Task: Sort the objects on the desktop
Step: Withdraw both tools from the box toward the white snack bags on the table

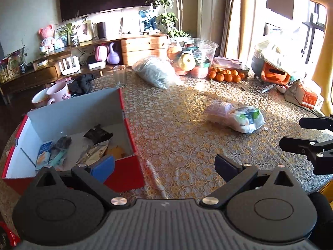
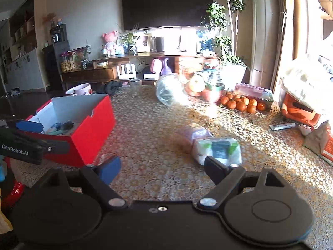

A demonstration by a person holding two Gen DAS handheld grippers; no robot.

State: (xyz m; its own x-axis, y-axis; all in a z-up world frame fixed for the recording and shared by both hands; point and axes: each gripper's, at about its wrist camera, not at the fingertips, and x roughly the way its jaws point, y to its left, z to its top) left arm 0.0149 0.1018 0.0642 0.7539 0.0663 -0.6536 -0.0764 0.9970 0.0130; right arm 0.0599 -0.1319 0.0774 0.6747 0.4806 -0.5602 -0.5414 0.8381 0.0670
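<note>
Left wrist view: the left gripper (image 1: 164, 167) has its jaws spread wide with nothing between them, hovering over the patterned table (image 1: 177, 125) just beside the red box (image 1: 124, 175). The box stands open, its white inside holding several snack wrappers (image 1: 93, 152) (some dark, some pale blue). Farther out on the table lies a green-and-white plastic packet (image 1: 246, 120), touching a pinkish bag (image 1: 218, 109). The right gripper (image 1: 308, 137) shows at the right edge.

Right wrist view: the right gripper (image 2: 162, 170) also stands wide apart and empty, with the green-and-white plastic packet (image 2: 218, 148) just beyond its right finger. The red box (image 2: 89, 129) sits to the left, the left gripper (image 2: 29, 133) above its near edge. Tangerines (image 2: 241, 104) lie well apart, toward the back.
</note>
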